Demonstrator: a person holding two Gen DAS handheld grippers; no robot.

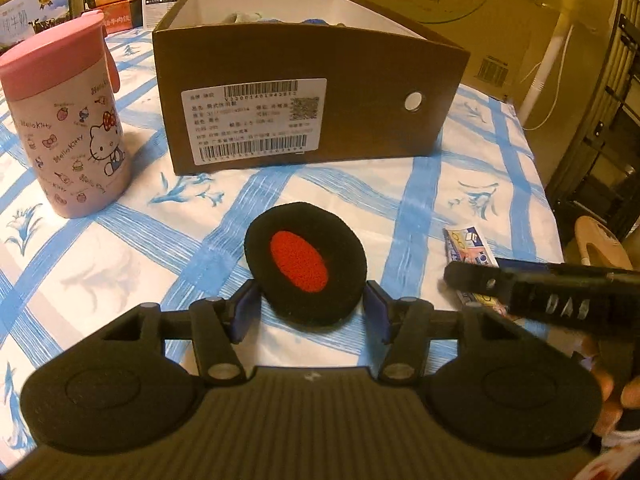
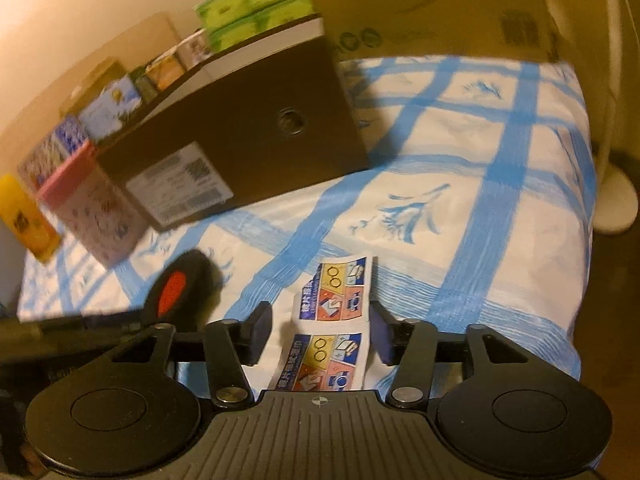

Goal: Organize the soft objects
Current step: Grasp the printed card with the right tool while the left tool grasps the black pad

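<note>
A round black foam pad with a red centre (image 1: pixel 304 262) lies on the blue-checked cloth, between the open fingers of my left gripper (image 1: pixel 310 308); it also shows in the right wrist view (image 2: pixel 180 292). A strip of wipe sachets (image 2: pixel 334 328) lies between the open fingers of my right gripper (image 2: pixel 320 332); it shows in the left wrist view (image 1: pixel 470 248) partly under the right gripper (image 1: pixel 532 288). A brown open shoebox (image 1: pixel 308 92) stands behind, with soft items barely visible inside; it also shows in the right wrist view (image 2: pixel 240 132).
A pink Hello Kitty cup (image 1: pixel 64 132) stands left of the box. Cartons and tissue packs (image 2: pixel 252 12) line the back. The table's right edge (image 1: pixel 548 184) drops to the floor, beside a white fan stand (image 1: pixel 548 60).
</note>
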